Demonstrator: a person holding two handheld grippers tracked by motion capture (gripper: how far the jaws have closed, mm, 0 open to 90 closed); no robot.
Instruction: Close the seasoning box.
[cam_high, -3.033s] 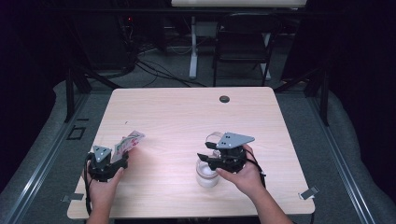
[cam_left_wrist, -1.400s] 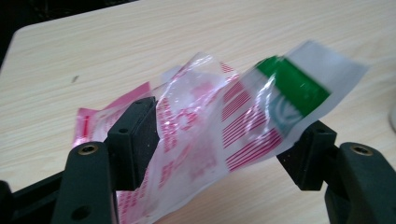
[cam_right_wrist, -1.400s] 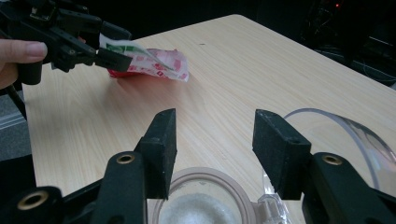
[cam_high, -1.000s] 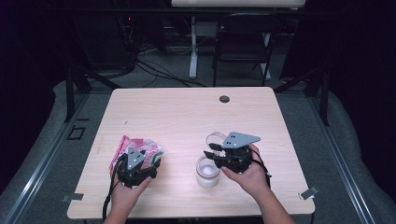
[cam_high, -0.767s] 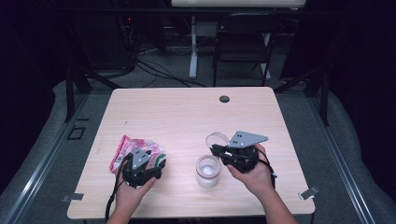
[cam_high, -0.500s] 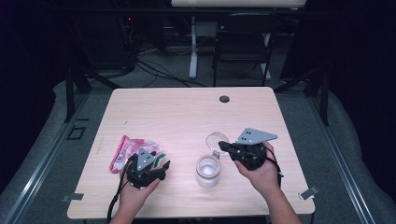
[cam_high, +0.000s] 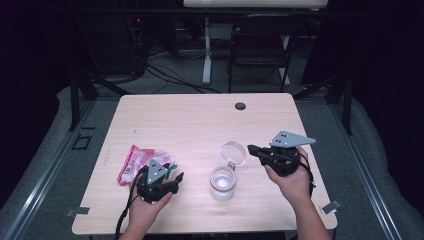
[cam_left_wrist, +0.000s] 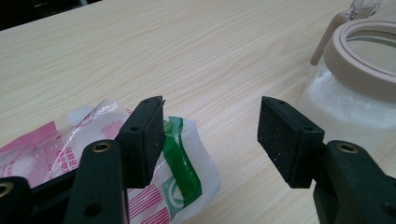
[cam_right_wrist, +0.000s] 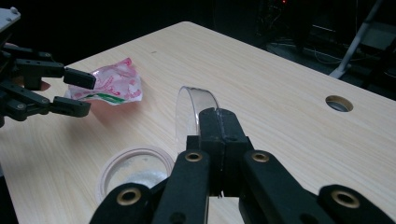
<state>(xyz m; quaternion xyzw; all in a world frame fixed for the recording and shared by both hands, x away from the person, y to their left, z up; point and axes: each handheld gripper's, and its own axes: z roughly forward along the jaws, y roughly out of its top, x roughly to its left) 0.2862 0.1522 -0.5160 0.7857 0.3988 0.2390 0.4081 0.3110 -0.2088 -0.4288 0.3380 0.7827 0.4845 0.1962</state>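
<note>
Left gripper (cam_high: 170, 181) jaws apart, just been narrowing, nothing between; pink packet (cam_high: 140, 161) lies on table (cam_high: 190, 120) just beside it. Right gripper (cam_high: 256, 149) jaws pressed together, empty, beside hinged clear lid (cam_high: 233, 153) of open jar (cam_high: 222, 183). Risks: lid swings shut; packet crumples or slides from grasp; 1 careless nudge tips jar, spills white contents.

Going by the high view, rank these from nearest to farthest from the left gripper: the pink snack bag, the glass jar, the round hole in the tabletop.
From the left gripper:
1. Pink snack bag, right beside it, toward the table's left edge.
2. Glass jar, to its right at mid-table, lid swung open.
3. Round hole, far back near the table's far edge.
</note>
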